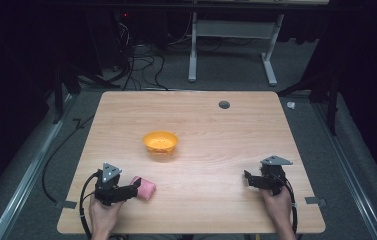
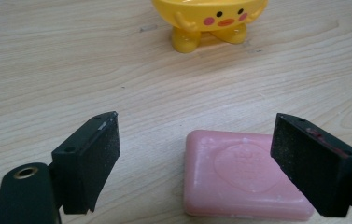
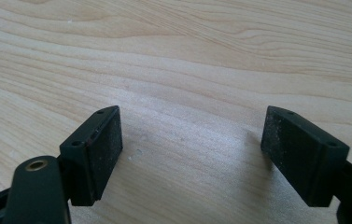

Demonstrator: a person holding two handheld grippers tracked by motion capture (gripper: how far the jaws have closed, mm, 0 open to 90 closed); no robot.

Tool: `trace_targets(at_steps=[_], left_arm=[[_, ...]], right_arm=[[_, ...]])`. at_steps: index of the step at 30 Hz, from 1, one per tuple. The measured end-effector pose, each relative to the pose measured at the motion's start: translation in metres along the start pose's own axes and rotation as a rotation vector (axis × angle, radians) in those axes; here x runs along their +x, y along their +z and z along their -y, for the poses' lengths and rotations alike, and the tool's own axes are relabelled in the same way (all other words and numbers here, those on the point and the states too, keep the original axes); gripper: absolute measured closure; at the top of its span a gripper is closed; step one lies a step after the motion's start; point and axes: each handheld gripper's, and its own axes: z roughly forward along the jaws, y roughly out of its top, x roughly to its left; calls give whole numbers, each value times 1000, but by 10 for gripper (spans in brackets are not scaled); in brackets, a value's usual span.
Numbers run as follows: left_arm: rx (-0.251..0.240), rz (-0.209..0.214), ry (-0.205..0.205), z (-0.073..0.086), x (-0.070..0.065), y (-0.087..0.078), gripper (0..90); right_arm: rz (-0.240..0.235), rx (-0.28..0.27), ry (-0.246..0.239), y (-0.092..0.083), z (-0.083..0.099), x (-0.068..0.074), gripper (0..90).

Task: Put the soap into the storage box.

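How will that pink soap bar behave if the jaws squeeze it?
The soap is probably rigid: a flat block with crisp edges and an embossed stamp. Its smooth, slightly glossy top suggests it may slip between the jaws. Lying flat on the table, it should slide rather than roll.

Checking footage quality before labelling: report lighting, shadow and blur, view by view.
High view: the light wooden table is evenly lit, its surroundings nearly black, detail soft. Left gripper view: the pink rectangular soap bar is fairly sharp, the near tongs softer. Right gripper view: a soft shadow lies on the wood between the open tongs.
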Motion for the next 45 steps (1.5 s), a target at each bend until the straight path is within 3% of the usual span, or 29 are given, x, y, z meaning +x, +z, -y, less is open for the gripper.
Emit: trace_targets(at_steps=[15,45], left_arm=[[38,30,20,5,-17,10,148],[117,22,40,14,-31,30,95]], right_arm=[[0,0,2,0,0,0,213],[-1,0,1,0,0,0,213]])
